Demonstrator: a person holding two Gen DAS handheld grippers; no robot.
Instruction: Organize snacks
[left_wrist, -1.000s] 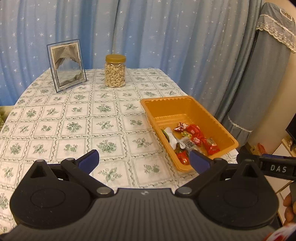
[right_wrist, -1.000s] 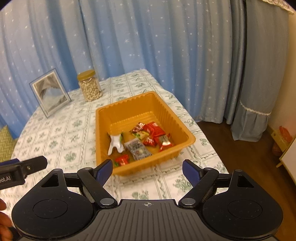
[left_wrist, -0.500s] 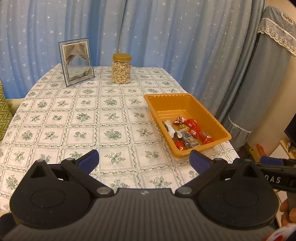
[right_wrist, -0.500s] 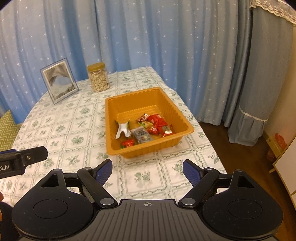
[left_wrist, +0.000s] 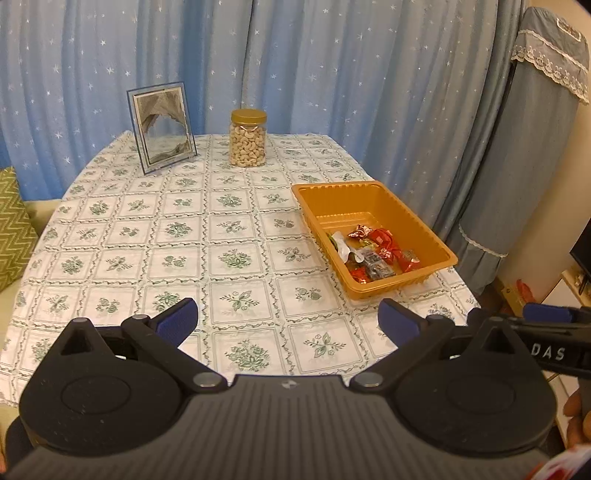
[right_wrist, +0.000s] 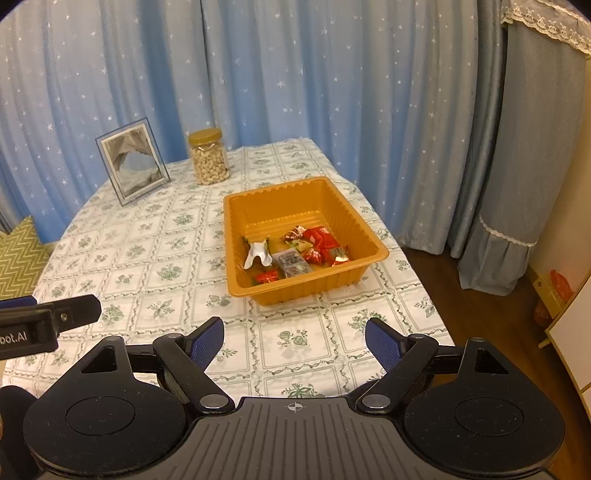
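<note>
While both sets of tongs, left tongs (left_wrist: 287, 320) and right tongs (right_wrist: 294, 339), hang spread wide and empty above the near table (left_wrist: 229, 236) edge: snacks (right_wrist: 295, 251) piled inside orange tray (right_wrist: 236, 236), right side. Far end: cashew jar (left_wrist: 248, 138), picture frame (left_wrist: 161, 131) beside it. Nothing between tongs and tray.

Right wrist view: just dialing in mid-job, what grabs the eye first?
The orange tray near the table's right edge stands out, with red-wrapped snacks piled in its near half. Behind it a gold-lidded jar of cashews stands beside a picture frame. Both grippers, right and left, hang open and empty.
</note>
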